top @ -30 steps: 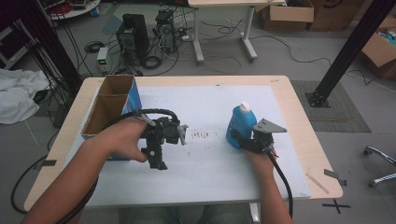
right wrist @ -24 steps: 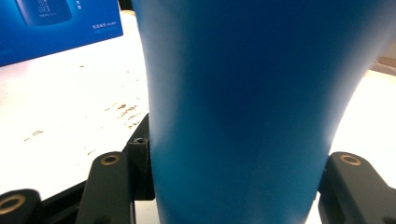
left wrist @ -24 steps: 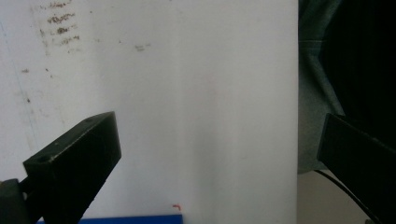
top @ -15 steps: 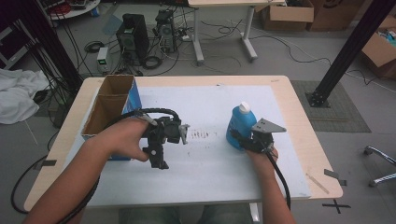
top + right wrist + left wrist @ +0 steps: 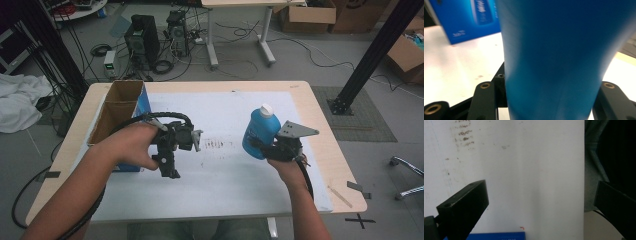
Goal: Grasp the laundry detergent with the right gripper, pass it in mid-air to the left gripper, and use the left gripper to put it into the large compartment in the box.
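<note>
On the table's right half, right gripper (image 5: 266, 148): its black jaws are clamped on the lower body of the blue bottle (image 5: 261, 131), one jaw on each side, as the right gripper view shows with the bottle (image 5: 556, 57) squeezed between them.
Blue bottle: upright, white cap on top, held just ahead of the right hand (image 5: 286, 167); whether its base touches the white mat (image 5: 235, 175) cannot be told.
Grey plate (image 5: 296, 130): three-cornered, on top of the right gripper, just beside the bottle's shoulder.
Right cable (image 5: 306, 175): trails back from the gripper along the forearm.
Left gripper (image 5: 169, 167): held in the left hand (image 5: 131, 145) over the mat's left half, pointing back toward the person's edge of the table; in the left gripper view (image 5: 541, 202) its jaws stand wide apart with nothing between them.
Beneath the left gripper: bare white mat with faint dark smudges (image 5: 464, 132), and the mat's edge near one jaw.
Cardboard box (image 5: 117, 112): open-topped, blue-sided, just beyond the left hand at the table's left side; a strip of its blue face (image 5: 496, 236) shows between the left jaws at the bottom, and it appears again behind the bottle in the right gripper view (image 5: 464, 20).
Between the two grippers: the smudged patch (image 5: 216, 145) of mat; the grippers are well apart.
Table (image 5: 320, 125): light wood rim around the mat.
</note>
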